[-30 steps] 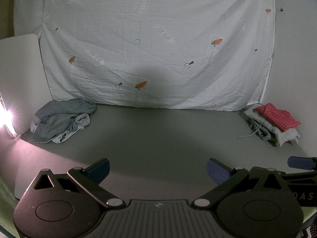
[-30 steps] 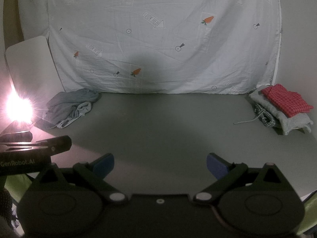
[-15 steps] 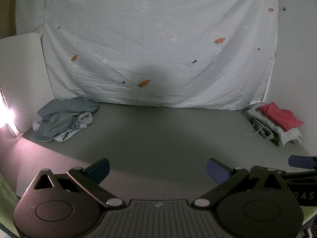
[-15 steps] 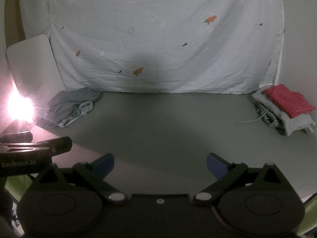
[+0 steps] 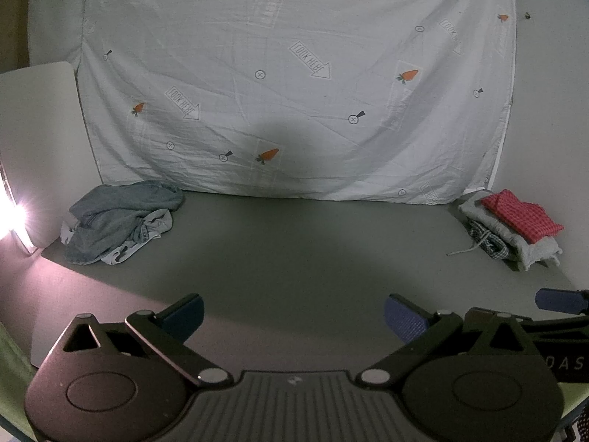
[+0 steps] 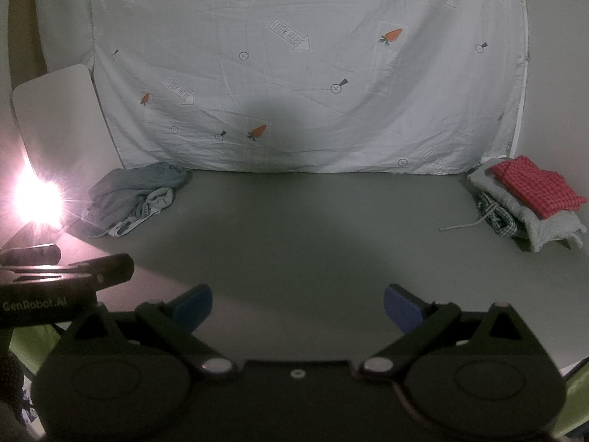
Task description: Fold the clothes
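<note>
- Both wrist views have shifted only slightly since the earlier frames: the backdrop sheet (image 5: 294, 84) sits a little differently in frame, while the clothes on the table (image 5: 294, 258) lie as they did.
- Left gripper (image 5: 293, 315) hangs over the near edge, jaws spread wide, nothing between them.
- Right gripper (image 6: 297, 304) is the same: wide apart and empty, just right of the left one.
- A crumpled grey-blue pile (image 5: 121, 217) of unfolded clothes lies at the far left, well apart from both grippers, its long axis running from near left to far right.
- A folded stack (image 5: 515, 224), red check on top, sits at the far right.
- Judging by position, the left gripper is nearer the pile and would reach forward and left.
</note>
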Available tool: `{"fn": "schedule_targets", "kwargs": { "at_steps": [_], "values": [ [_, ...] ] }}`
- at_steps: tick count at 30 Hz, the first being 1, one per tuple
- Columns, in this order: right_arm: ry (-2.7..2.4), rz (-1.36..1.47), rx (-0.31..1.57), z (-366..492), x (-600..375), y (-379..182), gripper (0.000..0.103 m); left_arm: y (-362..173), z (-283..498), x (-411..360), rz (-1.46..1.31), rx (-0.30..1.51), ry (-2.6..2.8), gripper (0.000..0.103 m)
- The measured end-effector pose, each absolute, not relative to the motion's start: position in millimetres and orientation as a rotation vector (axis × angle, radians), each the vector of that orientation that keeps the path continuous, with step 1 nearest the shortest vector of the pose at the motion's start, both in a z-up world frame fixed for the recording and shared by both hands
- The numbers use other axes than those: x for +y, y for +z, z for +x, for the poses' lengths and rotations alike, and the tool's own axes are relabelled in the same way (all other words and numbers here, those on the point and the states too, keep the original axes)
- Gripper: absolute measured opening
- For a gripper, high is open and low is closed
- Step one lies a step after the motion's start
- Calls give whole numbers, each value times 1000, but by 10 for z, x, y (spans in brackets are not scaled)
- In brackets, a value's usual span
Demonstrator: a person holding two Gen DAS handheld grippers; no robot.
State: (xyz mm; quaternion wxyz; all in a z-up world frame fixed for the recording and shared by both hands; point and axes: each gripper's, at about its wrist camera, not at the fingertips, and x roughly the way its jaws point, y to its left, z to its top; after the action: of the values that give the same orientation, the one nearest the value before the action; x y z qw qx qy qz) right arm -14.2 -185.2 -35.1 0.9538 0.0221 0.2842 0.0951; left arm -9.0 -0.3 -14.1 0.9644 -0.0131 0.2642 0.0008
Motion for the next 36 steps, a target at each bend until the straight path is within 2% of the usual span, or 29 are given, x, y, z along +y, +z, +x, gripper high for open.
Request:
{"fn": "schedule_targets", "kwargs": {
  "at_steps": [19, 25, 36],
  "values": [
    [197, 50, 580, -57, -1945, -300, 101, -191, -268, -24, -24, 535, -1, 103],
    [176, 51, 612, 0, -1986, -346, 101, -78, -35, -41, -15, 559, -14, 103],
    [117, 30, 739, 328, -2162, -504, 101, -348, 366, -204, -132, 758, -116, 103]
  ]
}}
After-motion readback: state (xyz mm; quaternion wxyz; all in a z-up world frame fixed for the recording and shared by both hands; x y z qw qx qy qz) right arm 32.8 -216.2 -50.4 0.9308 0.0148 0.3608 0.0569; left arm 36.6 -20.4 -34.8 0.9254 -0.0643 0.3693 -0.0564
